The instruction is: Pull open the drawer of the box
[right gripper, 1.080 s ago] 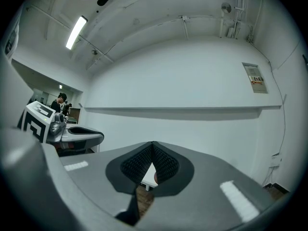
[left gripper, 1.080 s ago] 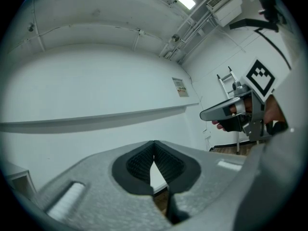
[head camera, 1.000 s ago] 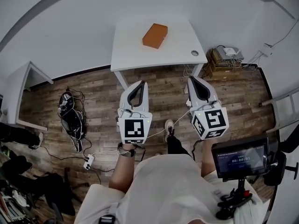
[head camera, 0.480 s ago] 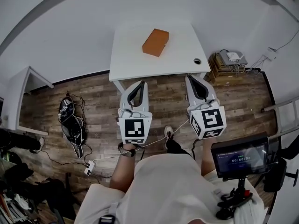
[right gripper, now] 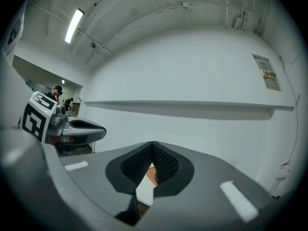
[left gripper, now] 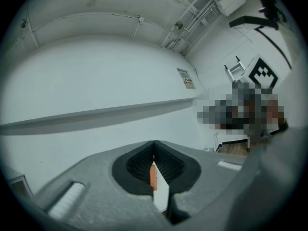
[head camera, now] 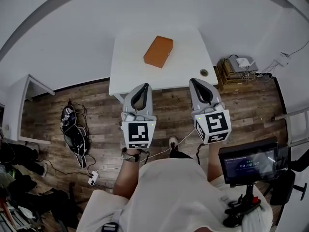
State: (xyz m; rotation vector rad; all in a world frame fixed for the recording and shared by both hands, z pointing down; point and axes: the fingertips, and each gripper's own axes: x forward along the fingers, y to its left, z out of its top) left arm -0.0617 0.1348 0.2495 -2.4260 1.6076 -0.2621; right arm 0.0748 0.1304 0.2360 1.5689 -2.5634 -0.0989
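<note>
An orange box (head camera: 158, 51) lies on a small white table (head camera: 130, 69) against the wall, ahead of me in the head view. No drawer shows as pulled out. My left gripper (head camera: 141, 89) and right gripper (head camera: 197, 82) are held side by side over the wooden floor, short of the table's near edge and apart from the box. Both are shut with nothing between the jaws. In the left gripper view (left gripper: 154, 142) a sliver of the orange box (left gripper: 152, 175) shows through the gap behind the closed tips. The right gripper view (right gripper: 153, 143) shows the same box (right gripper: 152, 175).
A grommet hole (head camera: 203, 73) sits at the table's right front corner. Cables and a black bag (head camera: 73, 129) lie on the floor at left, with a power strip (head camera: 92, 178). A crate with devices (head camera: 236, 65) stands at right. A screen (head camera: 247, 164) is by my right side.
The table and orange box have drawn nearer in the head view as I step towards them. Both grippers stay shut and side by side.
</note>
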